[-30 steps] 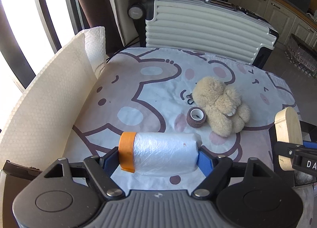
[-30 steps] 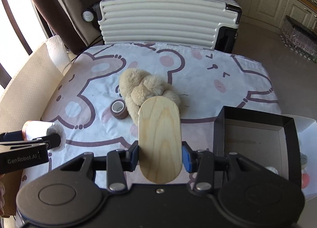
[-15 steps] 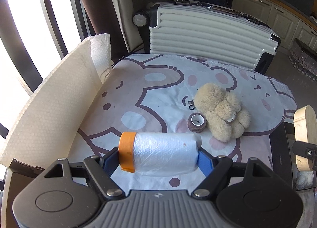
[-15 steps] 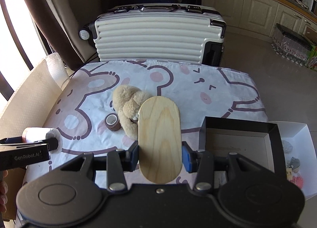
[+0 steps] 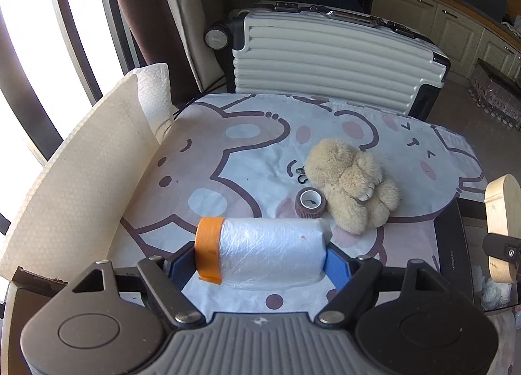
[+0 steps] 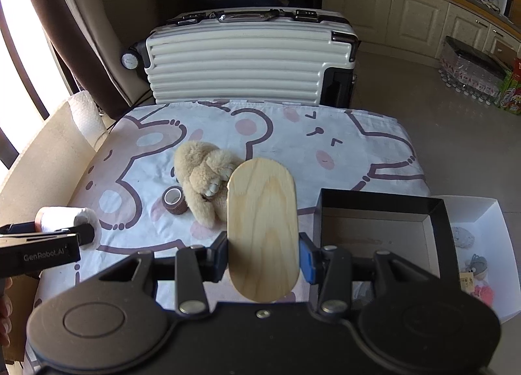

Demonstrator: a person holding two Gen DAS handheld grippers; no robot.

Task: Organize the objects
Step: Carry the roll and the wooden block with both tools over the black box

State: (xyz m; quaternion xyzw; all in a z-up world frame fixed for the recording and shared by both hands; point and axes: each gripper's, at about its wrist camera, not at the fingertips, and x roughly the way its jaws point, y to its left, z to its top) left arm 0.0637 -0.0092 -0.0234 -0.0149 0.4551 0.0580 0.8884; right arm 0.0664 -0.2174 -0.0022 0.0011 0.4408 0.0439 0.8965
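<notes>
I have both hands loaded. My left hand-held gripper (image 5: 262, 259) is clamped on the ends of a plastic-wrapped roll (image 5: 267, 252) with an orange band, so the roll's long axis runs crosswise between the pads. My right hand-held gripper (image 6: 263, 259) pinches a wooden oval board (image 6: 263, 228) by its long edges, its long axis pointing straight ahead of the fingers.

I take the black box (image 6: 377, 231) as my landmark. It sits open just right of the board, at the tabletop's (image 6: 358, 147) near right corner, and a white tray (image 6: 488, 228) lies beyond it. The right hand is much the nearer, so I judge the board goes in first. The plush bear (image 6: 202, 179) and the brown tape roll (image 6: 174, 200) touching it lie left of the box, still unsorted.
</notes>
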